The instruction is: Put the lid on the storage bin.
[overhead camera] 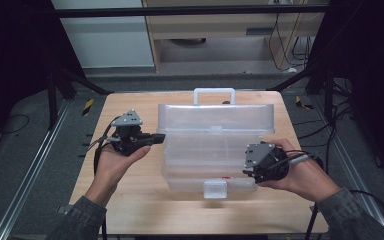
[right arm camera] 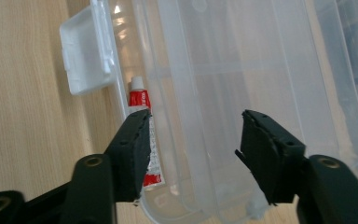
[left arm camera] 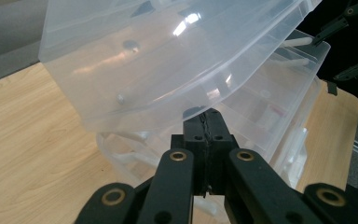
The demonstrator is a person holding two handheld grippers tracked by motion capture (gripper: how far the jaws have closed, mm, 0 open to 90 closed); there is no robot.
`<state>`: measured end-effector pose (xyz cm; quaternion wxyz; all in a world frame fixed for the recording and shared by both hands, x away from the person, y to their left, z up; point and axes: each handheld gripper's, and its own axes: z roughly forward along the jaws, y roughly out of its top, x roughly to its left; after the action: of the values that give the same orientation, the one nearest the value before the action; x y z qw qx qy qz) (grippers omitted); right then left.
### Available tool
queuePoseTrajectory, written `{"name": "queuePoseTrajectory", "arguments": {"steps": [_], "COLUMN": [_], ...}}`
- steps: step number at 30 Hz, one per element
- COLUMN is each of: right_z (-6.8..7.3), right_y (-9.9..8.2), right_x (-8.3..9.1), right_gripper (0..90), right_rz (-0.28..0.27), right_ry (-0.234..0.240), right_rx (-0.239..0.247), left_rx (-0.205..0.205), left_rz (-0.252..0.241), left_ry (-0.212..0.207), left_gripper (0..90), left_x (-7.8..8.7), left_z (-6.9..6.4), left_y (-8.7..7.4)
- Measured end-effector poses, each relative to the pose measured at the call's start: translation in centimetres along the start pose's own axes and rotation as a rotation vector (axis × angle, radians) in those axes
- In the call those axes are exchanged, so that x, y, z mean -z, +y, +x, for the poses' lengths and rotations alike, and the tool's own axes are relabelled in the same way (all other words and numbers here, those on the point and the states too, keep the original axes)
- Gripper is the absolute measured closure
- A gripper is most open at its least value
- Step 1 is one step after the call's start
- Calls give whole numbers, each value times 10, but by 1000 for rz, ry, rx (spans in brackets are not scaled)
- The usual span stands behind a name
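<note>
Wooden table, dark room behind. Right gripper gaping beside clear box at centre, red tube inside. Farther left, left gripper pinched shut against box side. Probably light, slick, flexing plastic; best grasped by handle or latch.

Looking along my left gripper, I saw its two black jaws pressed together, tips right at the edge of a clear, see-through plastic storage box with inner compartments. Its raised translucent lid tilted overhead, catching glare. The box sat on a pale wooden table. Whether the tips pinched plastic, I couldn't tell.
</note>
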<state>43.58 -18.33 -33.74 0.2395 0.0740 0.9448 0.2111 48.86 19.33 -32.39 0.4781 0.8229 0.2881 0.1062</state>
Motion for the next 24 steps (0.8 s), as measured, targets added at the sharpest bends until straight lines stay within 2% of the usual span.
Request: {"name": "queuePoseTrajectory", "arguments": {"steps": [9, 24], "right_z": [7, 10], "right_y": [-23, -48], "right_x": [8, 19], "right_gripper": [310, 273], "right_rz": [-6, -1], "right_ry": [-53, -88], "right_rx": [-88, -157], "left_rx": [0, 1], "left_rz": [16, 24], "left_ry": [-13, -19], "left_gripper": [895, 896], "left_x": [-3, -4], "left_z": [-4, -10], "left_y": [-11, -24]}}
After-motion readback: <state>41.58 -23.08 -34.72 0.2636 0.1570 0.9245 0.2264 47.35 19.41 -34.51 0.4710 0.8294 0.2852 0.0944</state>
